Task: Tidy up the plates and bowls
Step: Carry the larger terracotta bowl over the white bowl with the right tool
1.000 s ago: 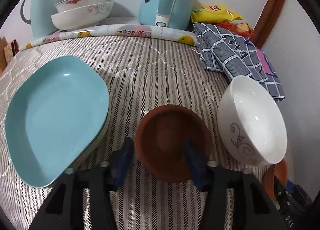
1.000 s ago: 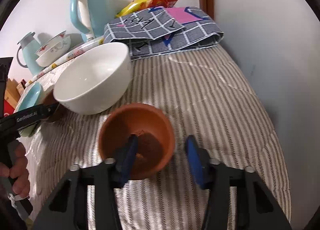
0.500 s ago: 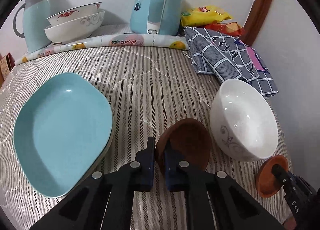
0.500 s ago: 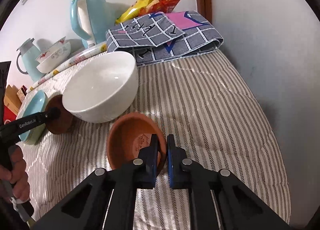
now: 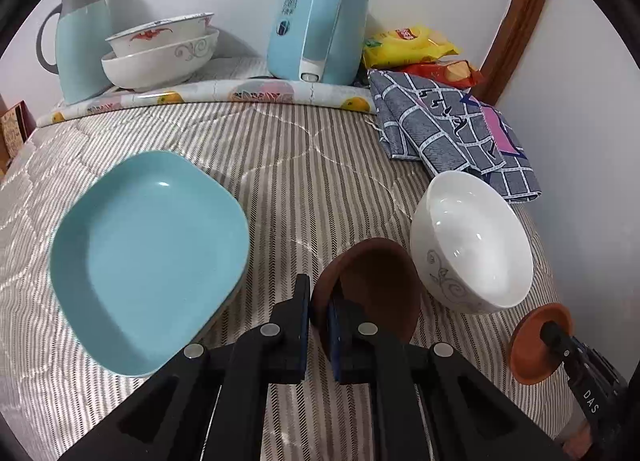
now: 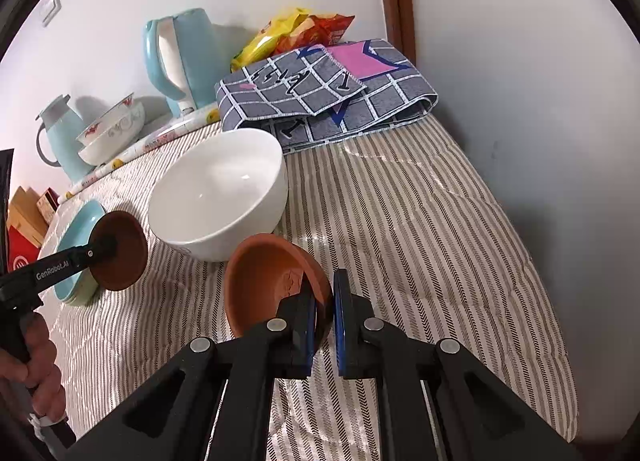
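My left gripper [image 5: 319, 303] is shut on the near rim of a dark brown bowl [image 5: 374, 281], which hangs tilted above the striped cloth. In the right wrist view the same dark brown bowl [image 6: 120, 257] shows at the left, clamped by the left gripper [image 6: 110, 241]. My right gripper [image 6: 324, 301] is shut on the rim of a terracotta bowl [image 6: 268, 281], also lifted and tilted; that terracotta bowl [image 5: 536, 345] appears at the lower right of the left wrist view. A white bowl [image 5: 472, 245] stands between them. Stacked light-blue plates [image 5: 148, 257] lie to the left.
Along the back wall stand a blue jug [image 5: 80, 41], two nested white bowls [image 5: 160, 53] and a blue kettle [image 5: 320, 17] on a fruit-print mat. Snack bags [image 5: 416, 49] and a folded checked cloth [image 5: 452, 129] lie at the back right. A hand [image 6: 36, 373] holds the left gripper's handle.
Both grippers went from open around their bowls to shut on the rims. Both bowls have since risen off the cloth and tilted.
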{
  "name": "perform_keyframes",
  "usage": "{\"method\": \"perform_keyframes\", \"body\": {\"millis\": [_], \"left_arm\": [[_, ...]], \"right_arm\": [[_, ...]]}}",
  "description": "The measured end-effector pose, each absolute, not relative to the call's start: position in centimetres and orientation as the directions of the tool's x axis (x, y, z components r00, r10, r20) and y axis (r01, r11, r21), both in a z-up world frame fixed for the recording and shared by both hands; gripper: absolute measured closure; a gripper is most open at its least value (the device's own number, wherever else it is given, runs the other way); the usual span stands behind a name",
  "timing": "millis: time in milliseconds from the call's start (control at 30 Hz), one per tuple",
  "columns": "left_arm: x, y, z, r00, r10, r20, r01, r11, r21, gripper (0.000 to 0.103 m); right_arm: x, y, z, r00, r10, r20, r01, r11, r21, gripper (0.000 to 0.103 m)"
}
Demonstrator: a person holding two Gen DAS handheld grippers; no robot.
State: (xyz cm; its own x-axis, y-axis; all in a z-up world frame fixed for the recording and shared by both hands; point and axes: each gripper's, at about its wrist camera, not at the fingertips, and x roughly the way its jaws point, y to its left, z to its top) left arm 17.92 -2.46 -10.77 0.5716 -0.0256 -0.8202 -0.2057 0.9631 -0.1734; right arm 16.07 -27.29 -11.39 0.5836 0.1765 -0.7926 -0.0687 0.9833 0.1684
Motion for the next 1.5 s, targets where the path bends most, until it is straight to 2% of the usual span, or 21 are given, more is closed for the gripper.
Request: {"method": "perform_keyframes", "body": {"millis": [867,1500], "left_arm": [[17.0,1.0,-5.8,0.655,-0.008,-0.756,-0.212,0.958,-0.193,0.095],[19.6,3.7,-6.5,0.647,0.012,-0.762,-0.257,0.945,-0.203,0.095]], "right_arm": [[17.7,-24.5,-6.1,0.645,0.215,-0.734,-0.106,0.976,0.192,0.095],[22.9,-21.2,-8.3,0.585,0.224,-0.779,-0.141,0.975,0.174,0.095]]}}
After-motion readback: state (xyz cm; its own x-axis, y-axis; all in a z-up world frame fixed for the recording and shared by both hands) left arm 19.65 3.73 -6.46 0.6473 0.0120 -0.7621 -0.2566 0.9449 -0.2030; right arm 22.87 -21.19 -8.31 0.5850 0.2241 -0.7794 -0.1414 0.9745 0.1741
